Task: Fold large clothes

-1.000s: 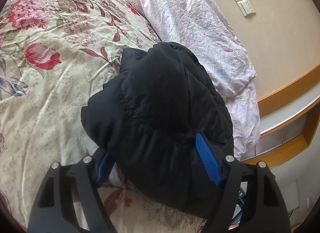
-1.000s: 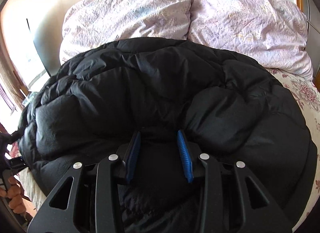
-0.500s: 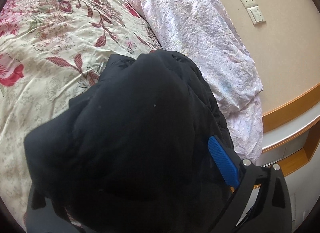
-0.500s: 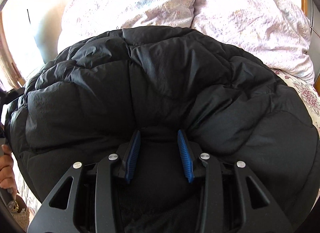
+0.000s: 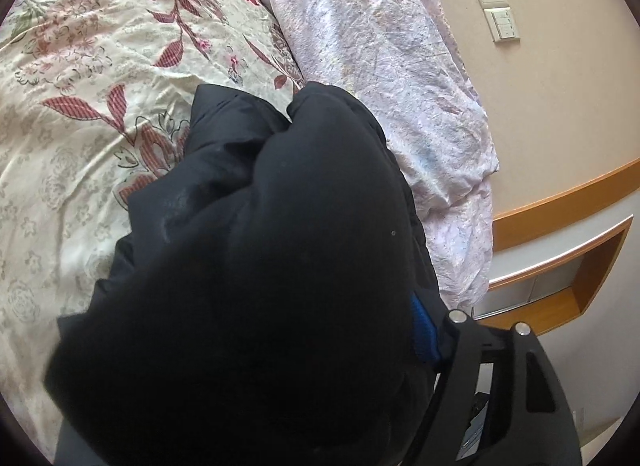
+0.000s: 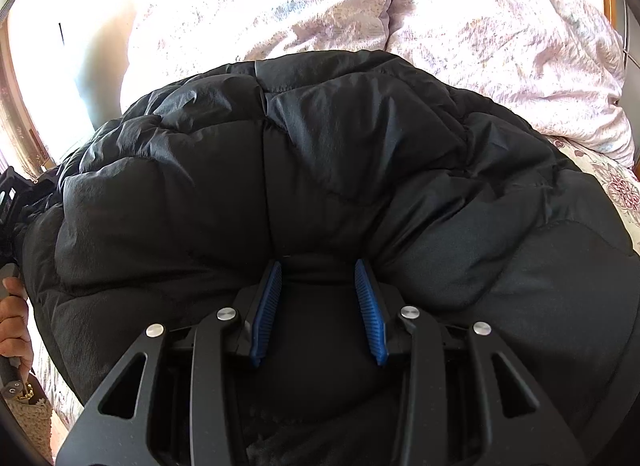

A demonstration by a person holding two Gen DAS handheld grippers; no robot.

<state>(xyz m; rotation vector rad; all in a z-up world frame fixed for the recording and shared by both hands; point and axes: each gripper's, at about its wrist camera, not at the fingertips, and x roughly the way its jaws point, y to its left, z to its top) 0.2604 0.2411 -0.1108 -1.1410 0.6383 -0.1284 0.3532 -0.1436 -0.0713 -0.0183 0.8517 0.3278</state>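
the black puffer jacket is lying bunched on the bed. the right hand-held gripper is pinching a fold; the left hand-held gripper, jaws just closing, is clamping a thick wad. the slick padding is likely slipping free, springing the fold open.

A bed with a floral quilt and pale lilac pillows stands against a beige wall carrying a socket and switch. Wooden shelving runs alongside. Bright daylight floods in through a window.
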